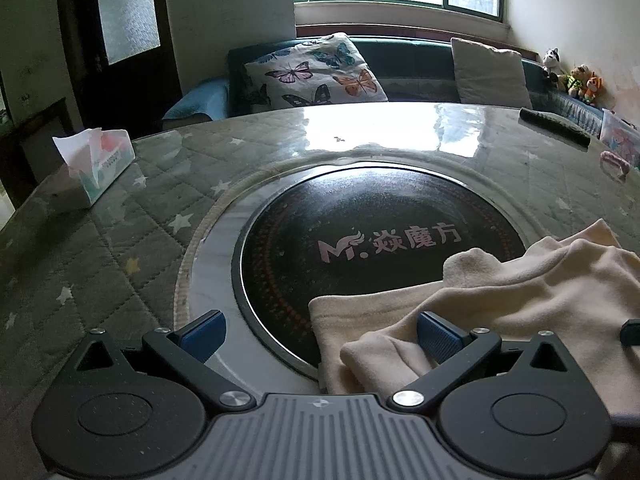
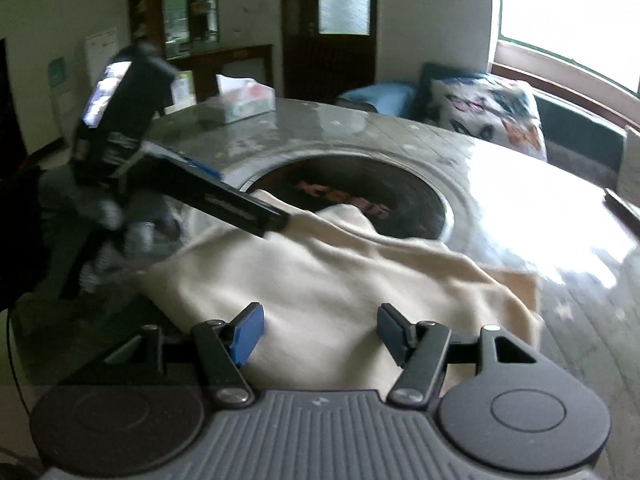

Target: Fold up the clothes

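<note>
A cream fleece garment [image 1: 500, 300] lies crumpled at the lower right of the left wrist view, draped over the near right rim of a round black heater plate [image 1: 360, 248] sunk in the middle of the table [image 1: 120, 220]; the plate bears a pale logo with Chinese characters. The left gripper [image 1: 320, 334] fills the bottom of that frame with its jaws spread wide and holding nothing: its left blue pad sits over the grey ring around the plate, and its right blue pad [image 1: 434, 336] lies against a folded edge of the garment. In the right wrist view, which is blurred, the same garment [image 2: 320, 280] spreads across the centre of the frame, and the right gripper [image 2: 318, 332] hangs over its near edge with jaws apart and cloth showing between them, not pinched. At the left of that frame the left gripper [image 2: 276, 220] reaches in, its tip at the garment's far edge. A tissue box [image 1: 96, 164] stands at the left of the table, a butterfly-print cushion [image 1: 316, 70] and a plain cushion [image 1: 490, 72] lean on the bench under the window, and small plush toys [image 1: 576, 78] sit at the upper right.
</note>
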A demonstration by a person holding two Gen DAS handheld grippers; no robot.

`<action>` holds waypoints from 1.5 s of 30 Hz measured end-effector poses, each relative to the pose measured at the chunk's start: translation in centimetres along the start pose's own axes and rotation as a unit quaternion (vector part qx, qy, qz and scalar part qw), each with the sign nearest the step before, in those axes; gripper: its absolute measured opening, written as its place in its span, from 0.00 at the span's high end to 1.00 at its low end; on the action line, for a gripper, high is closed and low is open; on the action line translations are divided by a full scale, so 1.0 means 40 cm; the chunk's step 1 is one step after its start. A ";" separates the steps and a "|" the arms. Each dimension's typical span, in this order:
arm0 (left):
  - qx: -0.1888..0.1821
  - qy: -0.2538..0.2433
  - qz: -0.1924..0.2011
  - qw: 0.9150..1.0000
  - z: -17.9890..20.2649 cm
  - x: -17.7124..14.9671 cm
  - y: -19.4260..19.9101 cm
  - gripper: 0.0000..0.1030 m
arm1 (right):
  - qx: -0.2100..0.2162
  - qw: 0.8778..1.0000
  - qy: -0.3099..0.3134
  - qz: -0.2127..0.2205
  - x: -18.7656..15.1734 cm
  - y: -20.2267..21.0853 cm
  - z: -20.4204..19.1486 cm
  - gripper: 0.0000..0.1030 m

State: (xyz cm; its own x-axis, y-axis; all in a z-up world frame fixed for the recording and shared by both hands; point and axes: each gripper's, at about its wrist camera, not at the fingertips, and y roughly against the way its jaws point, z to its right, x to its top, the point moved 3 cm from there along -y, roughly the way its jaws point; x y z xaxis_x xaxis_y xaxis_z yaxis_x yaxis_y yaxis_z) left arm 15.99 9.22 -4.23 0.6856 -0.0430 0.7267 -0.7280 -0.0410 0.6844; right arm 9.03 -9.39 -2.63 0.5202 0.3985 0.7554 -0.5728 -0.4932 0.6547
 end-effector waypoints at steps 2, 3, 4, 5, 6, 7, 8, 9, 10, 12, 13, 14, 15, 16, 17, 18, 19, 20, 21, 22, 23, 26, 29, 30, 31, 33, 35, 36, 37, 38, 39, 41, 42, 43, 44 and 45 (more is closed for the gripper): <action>0.001 -0.001 0.002 1.000 0.001 0.000 0.009 0.00 | -0.004 1.000 -0.014 0.001 -0.001 0.007 0.025 0.36; 0.001 -0.002 0.004 1.000 0.003 0.001 0.011 0.00 | -0.006 1.000 -0.022 0.003 0.000 0.011 0.037 0.36; 0.000 -0.003 0.005 1.000 0.006 0.003 0.014 0.00 | -0.014 0.999 -0.029 0.009 0.002 0.016 0.051 0.36; 0.000 -0.004 0.006 1.000 0.009 0.004 0.016 0.00 | -0.023 0.999 -0.035 0.013 0.008 0.013 0.066 0.36; -0.001 -0.005 0.007 1.000 0.013 0.006 0.019 0.00 | -0.029 0.999 -0.041 0.015 0.013 0.009 0.083 0.36; -0.002 -0.007 0.008 1.000 0.018 0.009 0.021 0.00 | -0.036 0.998 -0.046 0.018 0.018 0.005 0.100 0.36; -0.003 -0.009 0.009 1.000 0.022 0.012 0.022 0.00 | -0.042 0.998 -0.053 0.019 0.022 -0.003 0.117 0.36; -0.004 -0.012 0.009 1.000 0.029 0.016 0.022 0.00 | -0.047 0.997 -0.061 0.016 0.024 -0.012 0.132 0.37; -0.003 -0.015 0.009 1.000 0.033 0.019 0.020 0.00 | -0.046 0.997 -0.068 0.010 0.023 -0.023 0.145 0.37; -0.001 -0.020 0.009 1.000 0.042 0.025 0.015 0.00 | -0.044 0.996 -0.081 -0.003 0.022 -0.046 0.171 0.37; -0.002 -0.021 0.008 1.000 0.044 0.028 0.012 0.00 | -0.044 0.996 -0.083 -0.005 0.019 -0.051 0.178 0.38; -0.002 -0.022 0.008 1.000 0.047 0.031 0.010 0.00 | -0.045 0.996 -0.081 -0.004 0.023 -0.053 0.178 0.40; -0.003 -0.023 0.008 1.000 0.050 0.034 0.007 0.00 | -0.043 0.996 -0.080 -0.001 0.028 -0.052 0.175 0.40; -0.003 -0.025 0.007 1.000 0.053 0.037 0.004 0.00 | -0.041 0.996 -0.078 0.002 0.034 -0.052 0.173 0.40; -0.003 -0.027 0.006 1.000 0.056 0.039 0.000 0.00 | -0.039 0.996 -0.076 0.006 0.039 -0.051 0.171 0.42; -0.003 -0.029 0.006 1.000 0.058 0.041 -0.004 0.00 | -0.037 0.996 -0.075 0.009 0.045 -0.051 0.169 0.43; -0.003 -0.031 0.005 1.000 0.061 0.044 -0.008 0.00 | -0.035 0.997 -0.074 0.010 0.051 -0.055 0.168 0.49; -0.003 -0.032 0.003 0.999 0.063 0.044 -0.012 0.00 | -0.034 0.997 -0.074 0.009 0.057 -0.062 0.170 0.53; -0.003 -0.033 0.002 0.999 0.066 0.045 -0.017 0.00 | -0.034 0.997 -0.073 0.007 0.059 -0.069 0.170 0.55; -0.003 -0.033 0.000 0.999 0.067 0.045 -0.022 0.00 | -0.033 0.997 -0.074 0.003 0.061 -0.083 0.172 0.60; -0.003 -0.033 -0.003 0.999 0.069 0.045 -0.027 0.00 | -0.034 0.997 -0.075 -0.003 0.061 -0.097 0.173 0.63; -0.003 -0.034 -0.004 0.999 0.073 0.044 -0.032 0.00 | -0.043 0.996 -0.075 -0.011 0.058 -0.116 0.176 0.63; -0.003 -0.033 -0.003 0.999 0.070 0.043 -0.024 0.00 | -0.041 0.997 -0.072 -0.007 0.059 -0.104 0.172 0.62; -0.002 -0.033 -0.002 0.999 0.069 0.042 -0.020 0.00 | -0.042 0.997 -0.069 -0.005 0.058 -0.095 0.169 0.62; -0.002 -0.032 -0.002 0.999 0.068 0.039 -0.014 0.00 | -0.042 0.997 -0.067 -0.004 0.055 -0.085 0.167 0.62; -0.003 -0.030 0.000 1.000 0.066 0.031 -0.002 0.00 | -0.043 0.997 -0.063 -0.003 0.049 -0.065 0.163 0.61; -0.003 -0.029 0.001 1.000 0.064 0.024 0.010 0.00 | -0.043 0.997 -0.060 -0.003 0.038 -0.043 0.156 0.60; -0.003 -0.028 0.002 1.000 0.062 0.020 0.016 0.00 | -0.043 0.997 -0.058 -0.001 0.032 -0.030 0.152 0.60; -0.004 -0.027 0.003 1.000 0.062 0.015 0.024 0.00 | -0.043 0.997 -0.057 0.000 0.027 -0.022 0.148 0.56; -0.005 -0.026 0.003 1.000 0.061 0.009 0.032 0.00 | -0.043 0.998 -0.055 0.002 0.021 -0.006 0.142 0.53; -0.007 -0.025 0.004 1.000 0.061 0.004 0.040 0.00 | -0.043 0.998 -0.052 0.004 0.014 0.007 0.134 0.52; -0.008 -0.024 0.007 1.000 0.059 -0.010 0.060 0.00 | -0.044 0.998 -0.044 0.007 0.004 0.028 0.120 0.51; -0.008 -0.024 0.010 1.000 0.059 -0.018 0.072 0.00 | -0.044 0.998 -0.039 0.008 -0.002 0.037 0.110 0.51; -0.009 -0.024 0.012 1.000 0.058 -0.027 0.084 0.00 | -0.044 0.998 -0.036 0.009 -0.006 0.046 0.102 0.50; -0.009 -0.025 0.015 1.000 0.058 -0.035 0.096 0.00 | -0.044 0.998 -0.033 0.010 -0.011 0.052 0.094 0.48; -0.009 -0.025 0.017 1.000 0.057 -0.044 0.108 0.00 | -0.045 0.998 -0.030 0.011 -0.016 0.059 0.086 0.48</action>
State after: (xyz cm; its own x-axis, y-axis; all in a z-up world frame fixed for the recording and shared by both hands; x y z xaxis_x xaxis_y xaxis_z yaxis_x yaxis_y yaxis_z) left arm 11.65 6.84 -2.69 0.6589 -0.0937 0.7463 -0.7508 -0.0214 0.6602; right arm 9.54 -13.48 -1.68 0.5416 0.3403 0.7687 -0.6381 -0.4289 0.6395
